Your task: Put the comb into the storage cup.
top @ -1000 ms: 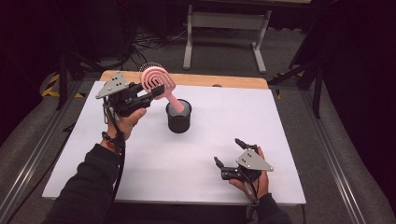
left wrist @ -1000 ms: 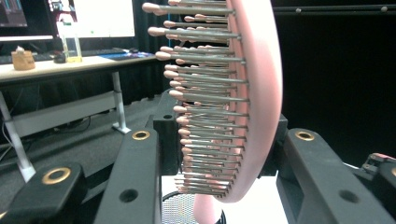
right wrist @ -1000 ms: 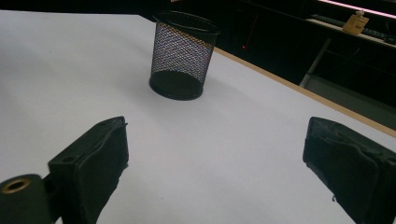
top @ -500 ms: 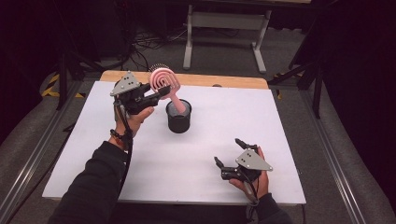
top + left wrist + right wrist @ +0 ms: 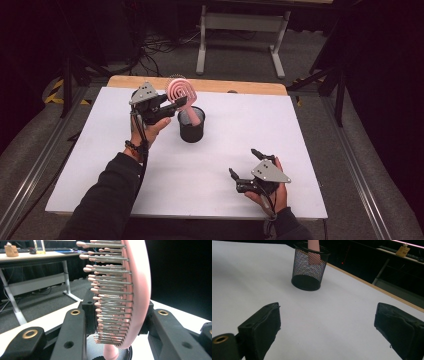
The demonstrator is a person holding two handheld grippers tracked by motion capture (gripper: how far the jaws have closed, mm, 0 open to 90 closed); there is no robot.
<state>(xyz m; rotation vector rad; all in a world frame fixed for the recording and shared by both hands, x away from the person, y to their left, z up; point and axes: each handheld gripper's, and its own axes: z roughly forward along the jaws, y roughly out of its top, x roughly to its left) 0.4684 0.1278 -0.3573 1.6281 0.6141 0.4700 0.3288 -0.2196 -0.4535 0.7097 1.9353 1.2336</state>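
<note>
The left gripper (image 5: 170, 106) was clamped on the head of a pink hairbrush (image 5: 179, 92), its two black jaws pressing the brush from either side; in the left gripper view the brush head (image 5: 130, 290) stood between the jaws, edge-on, with rows of metal bristles tipped in pink pointing to the left of that view. The brush was held tilted, head uppermost, and its pink handle (image 5: 189, 116) ran down into a black mesh cup (image 5: 192, 131), the handle's lower end lying inside the cup's rim. The cup stood upright on the white tabletop (image 5: 100, 150), toward the far side and somewhat left of centre, just beside the left hand (image 5: 152, 130). In the right gripper view the same cup (image 5: 309, 267) appeared ahead, with the handle visible through the mesh. The right gripper (image 5: 247, 167) rested near the table's near edge, well apart from the cup; its jaws stood wide open with nothing between them, bare white surface showing in the gap. A strip of wooden table edge (image 5: 225, 86) bordered the white surface on the far side, and beyond it stood the grey legs of a desk frame (image 5: 202, 45) on a dark floor.
</note>
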